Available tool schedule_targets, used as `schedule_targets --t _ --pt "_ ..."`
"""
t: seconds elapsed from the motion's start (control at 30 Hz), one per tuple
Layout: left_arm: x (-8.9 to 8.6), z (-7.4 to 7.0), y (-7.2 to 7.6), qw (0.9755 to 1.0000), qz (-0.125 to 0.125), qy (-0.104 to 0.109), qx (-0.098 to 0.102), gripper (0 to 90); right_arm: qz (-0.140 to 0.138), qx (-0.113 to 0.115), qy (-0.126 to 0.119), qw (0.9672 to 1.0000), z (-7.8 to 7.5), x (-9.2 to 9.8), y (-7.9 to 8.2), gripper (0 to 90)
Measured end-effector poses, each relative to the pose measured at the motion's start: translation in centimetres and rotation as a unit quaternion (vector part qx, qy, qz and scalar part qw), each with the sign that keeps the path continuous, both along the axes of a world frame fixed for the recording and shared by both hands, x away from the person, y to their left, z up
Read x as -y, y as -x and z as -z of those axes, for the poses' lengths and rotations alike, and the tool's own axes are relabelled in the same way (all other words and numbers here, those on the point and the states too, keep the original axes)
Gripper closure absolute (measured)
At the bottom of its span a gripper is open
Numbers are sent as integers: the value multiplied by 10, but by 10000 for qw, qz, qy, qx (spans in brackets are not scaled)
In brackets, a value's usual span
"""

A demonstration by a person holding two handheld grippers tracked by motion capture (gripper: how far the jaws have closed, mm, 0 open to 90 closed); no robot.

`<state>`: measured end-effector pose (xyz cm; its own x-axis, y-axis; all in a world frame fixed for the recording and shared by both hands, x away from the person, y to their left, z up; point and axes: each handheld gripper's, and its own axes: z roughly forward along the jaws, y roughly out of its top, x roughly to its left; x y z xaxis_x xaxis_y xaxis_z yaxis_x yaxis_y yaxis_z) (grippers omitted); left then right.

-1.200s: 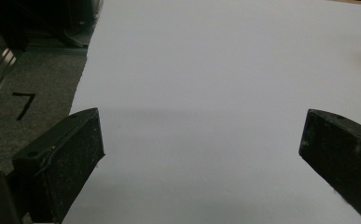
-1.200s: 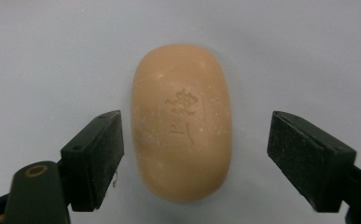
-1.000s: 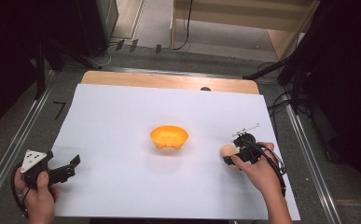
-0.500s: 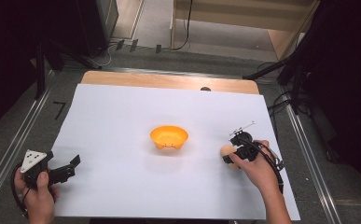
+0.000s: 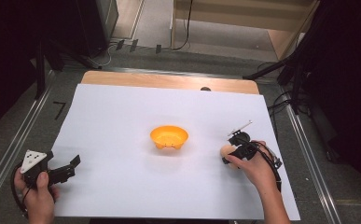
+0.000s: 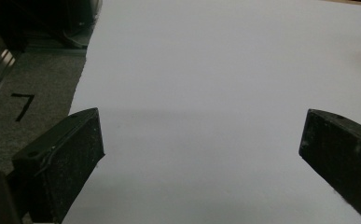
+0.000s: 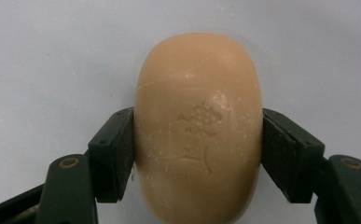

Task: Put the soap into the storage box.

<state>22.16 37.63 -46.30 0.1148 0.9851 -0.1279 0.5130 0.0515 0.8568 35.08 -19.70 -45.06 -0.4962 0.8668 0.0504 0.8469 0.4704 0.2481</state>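
Observation:
A tan oval bar of soap (image 7: 199, 126) with an embossed mark lies on the white sheet (image 5: 122, 116) at the right. My right gripper (image 7: 198, 140) has just been closing its jaws, and both pads now press the soap's sides. From above, the soap (image 5: 225, 150) pokes out left of the right gripper (image 5: 230, 154). An orange bowl (image 5: 169, 136) sits mid-sheet, apart from both grippers. My left gripper (image 5: 73, 163) rests at the sheet's near left corner. Its jaws (image 6: 201, 140) stand wide open over bare paper.
The white sheet covers a wooden tabletop (image 5: 169, 80) whose far strip shows. Metal rails (image 5: 10, 154) run along both sides. Cables and dark stands (image 5: 299, 79) crowd the floor beyond the far and right edges.
The right hand has edged slightly left with the soap at its jaws. The left hand and the bowl have not moved.

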Motion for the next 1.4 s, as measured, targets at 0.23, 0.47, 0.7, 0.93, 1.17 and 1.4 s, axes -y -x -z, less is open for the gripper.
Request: schedule_targets --t 0.23,0.47,0.7,0.93,1.17,1.4 --pt "0 0 0 10000 1 13 13 1 -63 -197 154 9997 0 -3 -5 332" --pt "0 0 0 10000 -16 39 6 1 -311 -414 97 9986 -3 -1 -10 333" --pt "0 0 0 10000 -2 17 -2 1 -610 -202 33 9979 -15 -4 -11 333" --pt "0 0 0 10000 -7 28 2 2 -937 76 -93 9955 -28 -8 -15 333" --pt "0 0 0 10000 -2 25 -7 1 -1477 302 -196 9884 -42 -15 -22 332" --pt "-1 0 0 10000 5 29 -6 1 -2426 688 -119 9676 -48 -26 -30 332"
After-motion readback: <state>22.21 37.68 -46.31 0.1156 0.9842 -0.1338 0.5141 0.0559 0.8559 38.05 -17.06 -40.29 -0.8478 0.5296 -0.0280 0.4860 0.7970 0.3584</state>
